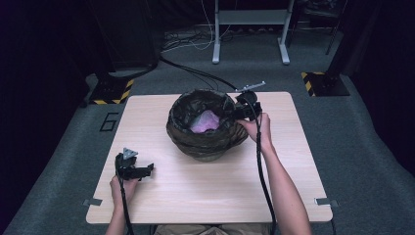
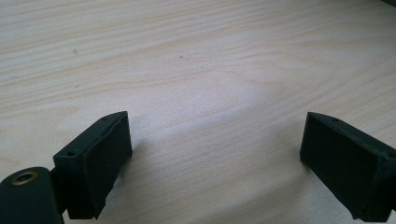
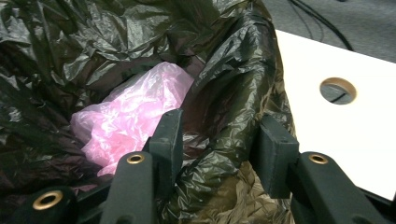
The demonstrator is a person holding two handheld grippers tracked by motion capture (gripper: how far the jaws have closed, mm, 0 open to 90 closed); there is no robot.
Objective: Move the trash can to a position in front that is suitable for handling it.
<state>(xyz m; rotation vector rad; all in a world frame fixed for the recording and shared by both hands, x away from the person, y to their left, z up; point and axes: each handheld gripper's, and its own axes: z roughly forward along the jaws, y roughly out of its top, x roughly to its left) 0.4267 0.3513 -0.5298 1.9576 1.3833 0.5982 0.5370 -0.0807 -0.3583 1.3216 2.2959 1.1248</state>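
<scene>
we see a bin [image 1: 205,142] at the far middle of the bench [image 1: 205,196], lined with a black bag [image 1: 195,105] whose rim is folded over the bin's edge, and a crumpled pink bag [image 1: 205,121] lying inside it. the right gripper [image 1: 243,113] sits at the bin's right rim; in its own view the fingers [image 3: 169,140] are spread and straddle a fold of the black bag [image 3: 229,107] without yet squeezing it, with the pink bag [image 3: 130,116] just past the inner finger. the left gripper [image 1: 142,171] rests near the bench's near left corner, well apart from the bin, its fingers [image 2: 100,161] spread wide over bare wood. we judge the film light, limp and slick, likely to slip or tear if pulled hard, so the doubled fold at the rim is the best place to pinch. the pink bag looks equally flimsy and would lift by any bunched ridge.
</scene>
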